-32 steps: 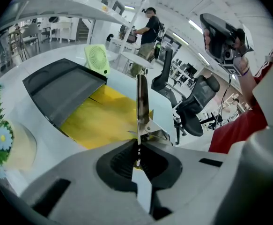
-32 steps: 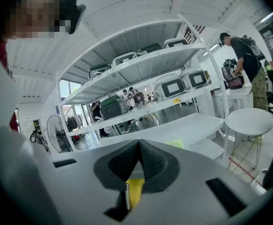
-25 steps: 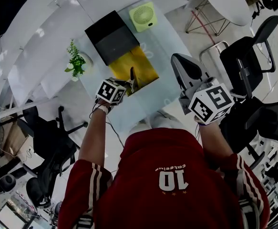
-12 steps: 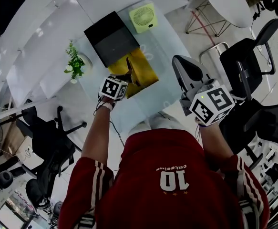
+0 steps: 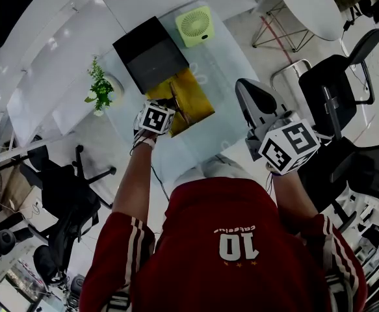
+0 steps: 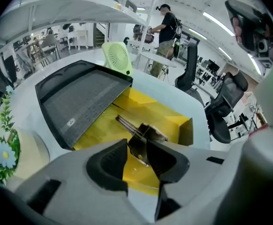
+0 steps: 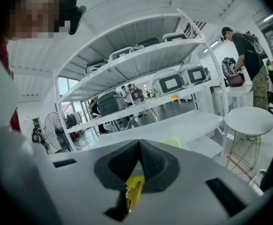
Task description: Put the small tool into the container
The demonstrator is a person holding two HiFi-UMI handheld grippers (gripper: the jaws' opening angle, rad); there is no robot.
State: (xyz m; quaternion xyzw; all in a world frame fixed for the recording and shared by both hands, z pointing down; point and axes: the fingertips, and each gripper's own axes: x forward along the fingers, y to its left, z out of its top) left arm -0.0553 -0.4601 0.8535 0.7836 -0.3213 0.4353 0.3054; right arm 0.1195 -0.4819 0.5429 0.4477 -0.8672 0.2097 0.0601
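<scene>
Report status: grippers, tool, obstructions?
Left gripper just opened, small tool between its jaws, in yellow container. Right gripper shut, aside. Black panel alongside, not blocking.

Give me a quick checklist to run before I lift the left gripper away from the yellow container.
1. Left gripper jaws apart: ok, they have just been opening.
2. Small tool inside the yellow container: ok.
3. Tool free of the pads: cannot tell, its dark end sits between them.
4. Black lid off the opening: ok.
5. Right gripper shut and away from the container: ok.
</scene>
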